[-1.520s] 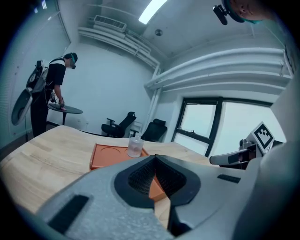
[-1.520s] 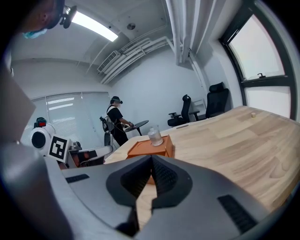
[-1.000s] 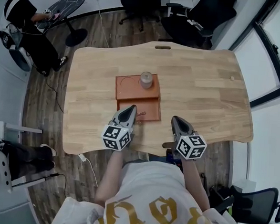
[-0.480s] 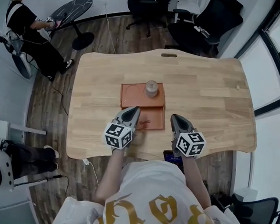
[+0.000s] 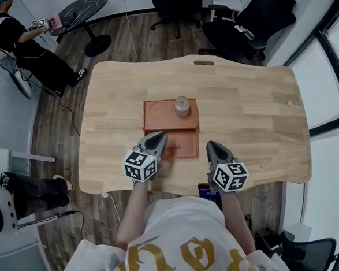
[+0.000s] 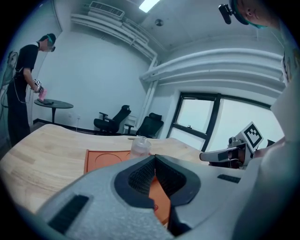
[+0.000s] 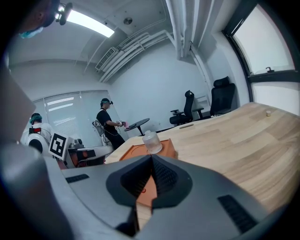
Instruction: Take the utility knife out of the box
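**Left gripper** (image 5: 159,137): jaws pressed together tip to tip, with nothing between them. In the head view the tips lie over the near-left edge of the box. Its marker cube (image 5: 140,165) faces upward, toward the wearer.

**Right gripper** (image 5: 210,145): jaws likewise closed and empty. The tips are over bare wood just beside the box's near-right corner, apart from it. Its marker cube (image 5: 231,176) is at the rear. The two grippers are side by side, both pointing away from the person and slightly downward.

**Box** (image 5: 188,126): orange, shallow and open-topped, lying flat near the middle of the table. It has two compartments. The far one has a circular recess (image 5: 158,109) on its left.

**Utility knife** (image 5: 175,147): a small slender item lying in the near compartment, between the two grippers' tips and touched by neither. It is too small for detail.

**Clear jar** (image 5: 182,106): upright, with its lid on, at the right side of the far compartment.

**Table** (image 5: 252,109): light wood with a rounded outline.

**Surroundings**: dark wood floor; black office chairs (image 5: 241,21) beyond the far edge; a person in black (image 5: 17,37) standing at a small round table (image 5: 74,12) at far left.
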